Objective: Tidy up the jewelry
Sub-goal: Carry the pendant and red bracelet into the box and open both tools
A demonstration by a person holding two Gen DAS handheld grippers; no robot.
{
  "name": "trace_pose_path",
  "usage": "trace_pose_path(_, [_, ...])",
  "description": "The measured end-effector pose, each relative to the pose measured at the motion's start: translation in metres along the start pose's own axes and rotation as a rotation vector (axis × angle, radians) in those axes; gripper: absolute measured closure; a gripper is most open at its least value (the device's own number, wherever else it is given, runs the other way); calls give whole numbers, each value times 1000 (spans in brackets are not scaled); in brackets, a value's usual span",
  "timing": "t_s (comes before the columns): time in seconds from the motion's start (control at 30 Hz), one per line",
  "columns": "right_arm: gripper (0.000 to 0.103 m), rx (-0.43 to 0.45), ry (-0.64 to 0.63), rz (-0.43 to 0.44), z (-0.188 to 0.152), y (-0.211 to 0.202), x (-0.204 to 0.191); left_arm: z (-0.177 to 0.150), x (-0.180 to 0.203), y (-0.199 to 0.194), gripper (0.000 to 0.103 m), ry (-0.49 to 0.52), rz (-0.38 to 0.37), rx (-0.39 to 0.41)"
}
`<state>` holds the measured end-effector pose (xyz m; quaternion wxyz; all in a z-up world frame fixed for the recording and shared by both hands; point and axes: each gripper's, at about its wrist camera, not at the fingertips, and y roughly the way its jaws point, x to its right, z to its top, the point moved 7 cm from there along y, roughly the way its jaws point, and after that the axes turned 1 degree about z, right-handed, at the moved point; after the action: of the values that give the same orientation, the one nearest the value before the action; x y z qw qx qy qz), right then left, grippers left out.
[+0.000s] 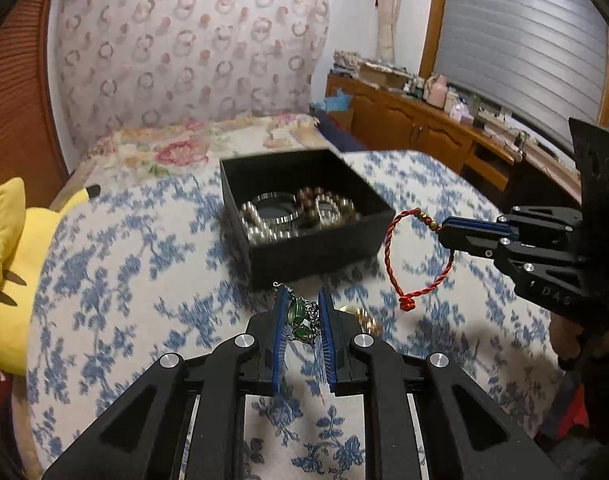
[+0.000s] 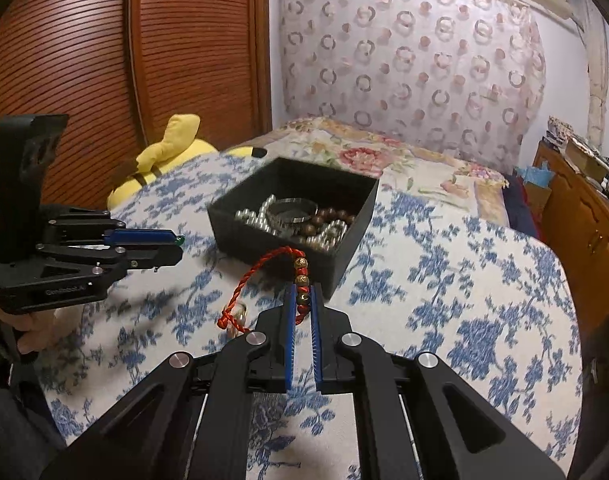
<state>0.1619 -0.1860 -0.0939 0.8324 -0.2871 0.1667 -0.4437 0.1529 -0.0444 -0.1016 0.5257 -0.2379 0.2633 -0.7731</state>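
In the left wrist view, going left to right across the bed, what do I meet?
Yellow plush toy → open black box of bead bracelets → red braided cord bracelet → right gripper, shut on that bracelet's beads.

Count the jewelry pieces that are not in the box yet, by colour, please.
Red cord bracelet, held in the right claw: 1
Green stone piece, held in the left claw: 1
Gold piece, lying on the cloth: 1
Total: 3
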Motion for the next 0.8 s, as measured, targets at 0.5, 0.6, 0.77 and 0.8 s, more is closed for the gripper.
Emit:
trace_pose_path(0.5, [95, 60, 60, -24, 55, 28, 27, 41, -4, -2, 89, 14, 27, 54])
trace_pose_path(0.6, [95, 56, 75, -23, 61, 39, 31, 45, -5, -1, 89, 16, 33, 58])
trace_pose_path(0.77, [93, 37, 93, 1, 65, 56, 31, 53, -8, 4, 89, 11, 39, 59])
trace_pose_path(0.8, [93, 28, 91, 0, 64, 59, 31, 56, -9, 6, 89, 11, 40, 59])
